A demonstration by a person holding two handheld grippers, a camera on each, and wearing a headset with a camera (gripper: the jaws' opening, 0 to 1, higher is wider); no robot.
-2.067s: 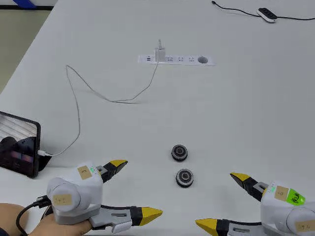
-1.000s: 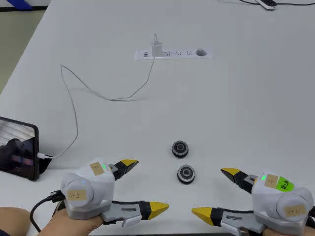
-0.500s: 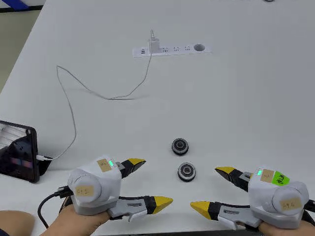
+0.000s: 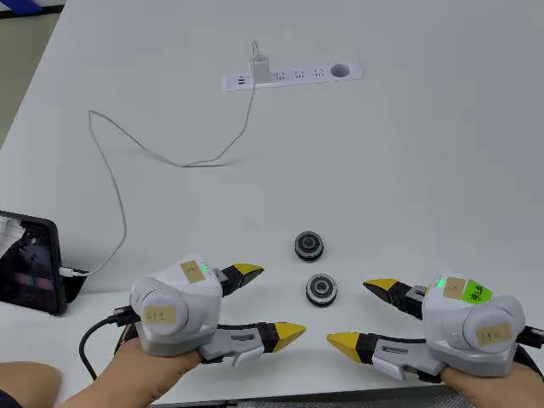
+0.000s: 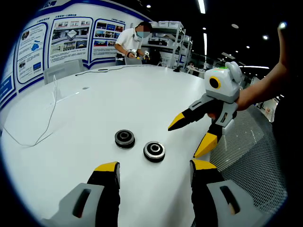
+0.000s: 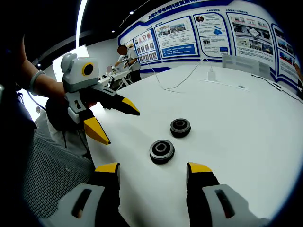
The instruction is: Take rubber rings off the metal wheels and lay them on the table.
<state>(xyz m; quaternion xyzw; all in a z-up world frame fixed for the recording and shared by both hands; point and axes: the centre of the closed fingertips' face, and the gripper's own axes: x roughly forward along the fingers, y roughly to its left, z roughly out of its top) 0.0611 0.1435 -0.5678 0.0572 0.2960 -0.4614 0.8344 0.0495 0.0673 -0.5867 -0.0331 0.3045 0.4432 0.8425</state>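
Note:
Two small metal wheels with black rubber rings lie flat on the white table. The nearer wheel (image 4: 321, 289) (image 5: 154, 150) (image 6: 162, 151) sits between both grippers; the farther wheel (image 4: 309, 246) (image 5: 125, 138) (image 6: 180, 127) lies just behind it. My left gripper (image 4: 274, 302) (image 5: 154, 168) is open at the front left, its yellow tips a short way from the nearer wheel. At the front right my right gripper (image 4: 361, 314) (image 6: 154, 168) is open too, tips pointing at that wheel. Neither gripper holds anything.
A white power strip (image 4: 292, 76) lies at the back with a plugged charger, and its thin cable (image 4: 119, 170) runs to a phone (image 4: 30, 263) at the left edge. The table's front edge is right under my hands. A person stands far behind the table (image 5: 131, 41).
Both grippers have moved forward and inward toward the nearer wheel, staying open. The wheels have not moved; the head camera tilted, shifting the picture.

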